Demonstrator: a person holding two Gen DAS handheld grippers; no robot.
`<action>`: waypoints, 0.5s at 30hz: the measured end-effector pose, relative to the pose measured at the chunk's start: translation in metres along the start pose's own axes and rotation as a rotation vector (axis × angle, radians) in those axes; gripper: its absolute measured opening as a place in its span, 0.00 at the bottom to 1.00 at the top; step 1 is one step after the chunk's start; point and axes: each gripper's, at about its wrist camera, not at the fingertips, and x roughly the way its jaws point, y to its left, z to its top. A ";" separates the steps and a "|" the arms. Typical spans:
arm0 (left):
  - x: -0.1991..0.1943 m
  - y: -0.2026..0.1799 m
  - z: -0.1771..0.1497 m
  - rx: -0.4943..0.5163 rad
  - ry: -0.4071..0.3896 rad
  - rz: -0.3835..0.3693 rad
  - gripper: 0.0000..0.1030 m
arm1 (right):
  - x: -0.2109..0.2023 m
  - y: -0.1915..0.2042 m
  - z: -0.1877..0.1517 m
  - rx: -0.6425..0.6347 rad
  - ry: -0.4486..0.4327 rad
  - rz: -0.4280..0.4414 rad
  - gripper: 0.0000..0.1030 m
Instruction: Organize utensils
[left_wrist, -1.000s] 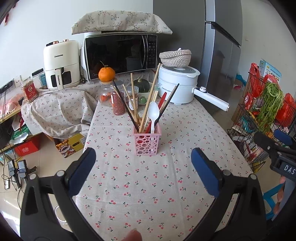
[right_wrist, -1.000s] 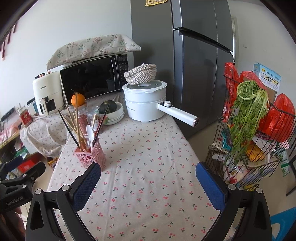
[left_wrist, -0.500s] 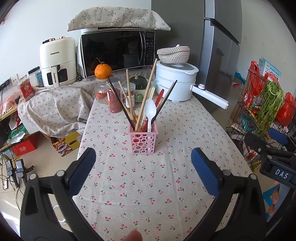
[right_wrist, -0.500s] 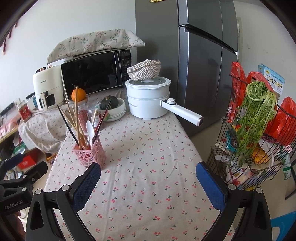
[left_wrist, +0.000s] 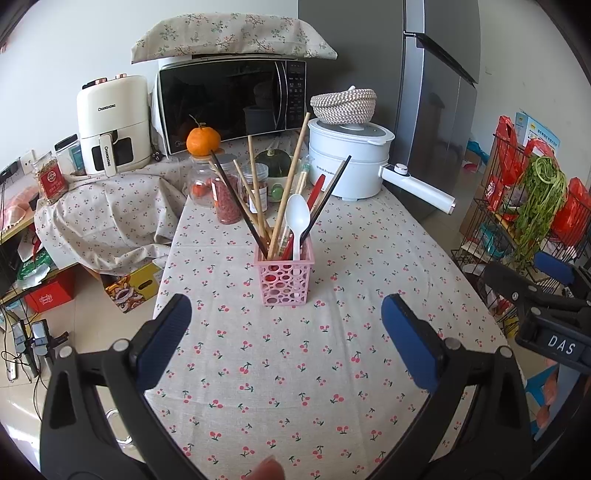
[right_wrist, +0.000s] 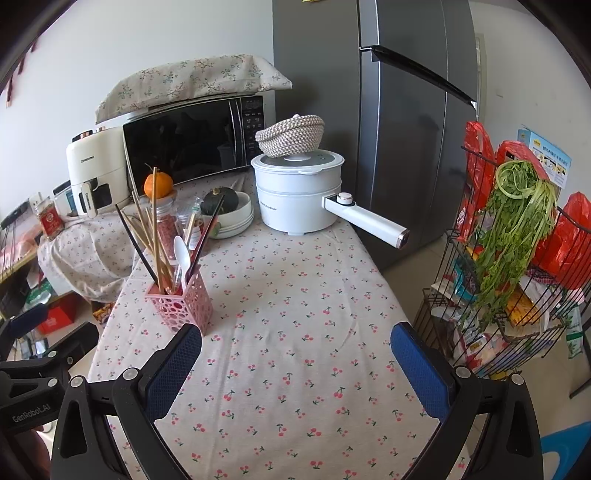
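Broadly, the cherry-print tablecloth (left_wrist: 295, 362) lies bare around the pink holder (left_wrist: 284, 277), which stands mid-table with chopsticks (left_wrist: 255, 192) and a white spoon (left_wrist: 298, 221) upright inside. Both claws, left gripper (left_wrist: 286, 325) and right gripper (right_wrist: 295, 354), gape wide, holding nothing. That fits utensils already gathered, or a sort yet ahead; neither settles a move.

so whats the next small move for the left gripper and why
Probably ease the left gripper forward and up toward the white spoon. Both it and the right gripper are open and empty, and the pink holder sits straight ahead with utensils jumbled upright inside.
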 end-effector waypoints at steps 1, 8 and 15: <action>0.001 0.000 0.000 0.000 0.002 -0.001 0.99 | 0.000 0.000 0.000 0.000 0.000 -0.001 1.00; 0.002 0.001 0.000 -0.003 0.008 -0.006 0.99 | 0.000 -0.001 -0.001 0.000 0.001 -0.002 1.00; 0.003 -0.001 -0.001 0.002 0.012 -0.011 0.99 | 0.002 0.000 -0.002 -0.003 0.003 -0.002 1.00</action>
